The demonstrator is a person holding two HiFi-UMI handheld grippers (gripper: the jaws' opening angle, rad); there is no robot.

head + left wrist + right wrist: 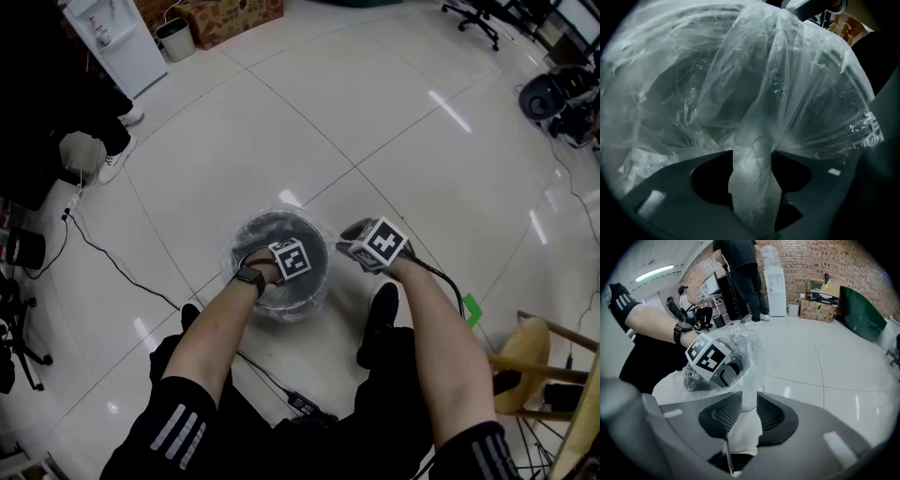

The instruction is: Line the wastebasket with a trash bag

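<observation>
The round dark wastebasket [309, 292] stands on the tiled floor between the person's feet, with a clear trash bag [317, 225] draped into it and over its rim. My left gripper [289, 261] reaches down inside the basket. In the left gripper view the film surrounds my left gripper [753, 157], whose jaws stand wide apart with a loose fold of the trash bag [754, 178] hanging between them. My right gripper [375, 246] sits at the basket's right rim. In its own view, my right gripper [749, 401] is shut on a strip of the trash bag [743, 432].
A water dispenser [112, 37], a small white bin [175, 39] and cardboard boxes [234, 14] stand at the far wall. A black cable [112, 262] trails across the floor at left. A wooden stool [534, 366] is at right. A person [740, 268] stands nearby.
</observation>
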